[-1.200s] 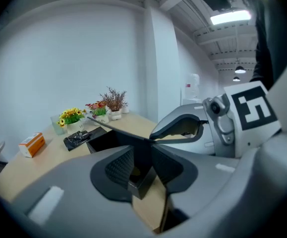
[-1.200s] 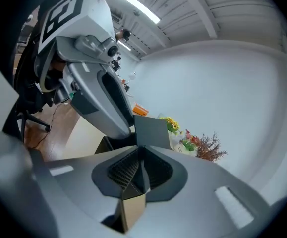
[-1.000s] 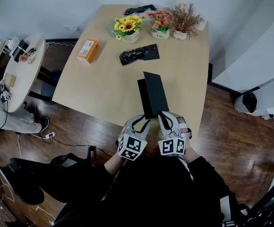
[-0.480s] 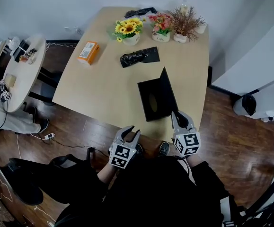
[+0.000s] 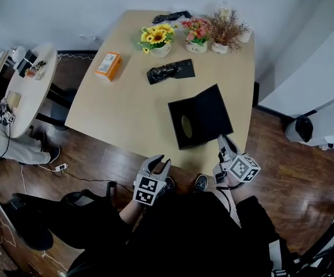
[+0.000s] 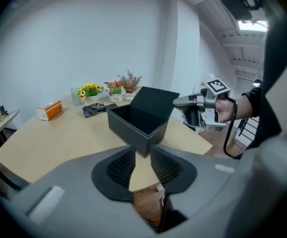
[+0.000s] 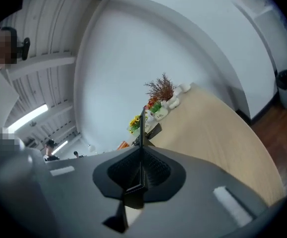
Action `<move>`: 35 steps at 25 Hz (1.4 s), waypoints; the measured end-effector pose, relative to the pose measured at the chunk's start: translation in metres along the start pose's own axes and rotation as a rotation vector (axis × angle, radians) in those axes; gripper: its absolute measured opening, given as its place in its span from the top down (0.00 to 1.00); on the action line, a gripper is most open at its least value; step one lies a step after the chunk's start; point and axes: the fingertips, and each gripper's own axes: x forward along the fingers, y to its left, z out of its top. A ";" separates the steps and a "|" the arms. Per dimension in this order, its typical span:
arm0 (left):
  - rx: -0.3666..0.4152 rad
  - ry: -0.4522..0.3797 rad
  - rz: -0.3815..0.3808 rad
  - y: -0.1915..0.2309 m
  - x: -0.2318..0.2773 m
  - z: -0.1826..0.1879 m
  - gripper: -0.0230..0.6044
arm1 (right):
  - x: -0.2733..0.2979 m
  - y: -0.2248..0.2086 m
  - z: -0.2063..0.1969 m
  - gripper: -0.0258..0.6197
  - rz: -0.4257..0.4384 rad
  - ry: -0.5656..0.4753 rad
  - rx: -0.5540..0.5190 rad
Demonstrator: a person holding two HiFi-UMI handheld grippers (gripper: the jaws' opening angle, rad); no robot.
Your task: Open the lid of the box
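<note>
So the box (image 5: 184, 126) is sat close to the table's (image 5: 120, 108) near right corner, and its lid (image 5: 214, 113) is already swung well back, tilted out toward the right edge with the inside of the box on show. The lid's free edge is pinched in the right gripper (image 5: 223, 143), jaws pressed flat on the thin panel, which is seen edge-on in the right gripper view. The left gripper (image 5: 158, 165) is hung just off the near edge, jaws all but together and nothing between them. The opening looks nearly done, so the last bit is probably best taken slow: the lid should be led round in an arc about its back edge rather than tugged sideways, otherwise the whole box could get dragged toward the right edge or tipped. The box wall could be steadied with the free left gripper if it starts to slide. As for writing, not much can be read: print is there on the orange carton (image 5: 107, 63) by the far left edge but it's too small, same for the flower pots (image 5: 196, 41) along the far edge, and only square marker patterns are carried on the gripper cubes
</note>
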 end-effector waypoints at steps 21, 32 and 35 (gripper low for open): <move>-0.074 0.044 0.039 0.007 -0.003 -0.012 0.84 | 0.007 -0.076 -0.040 0.93 0.108 -0.089 0.926; -0.089 0.034 0.056 0.012 -0.007 -0.014 0.85 | 0.007 -0.080 -0.050 0.75 0.058 -0.039 0.892; -0.108 0.016 0.062 0.013 -0.006 -0.007 0.85 | -0.002 -0.085 -0.049 0.75 -0.046 -0.031 0.833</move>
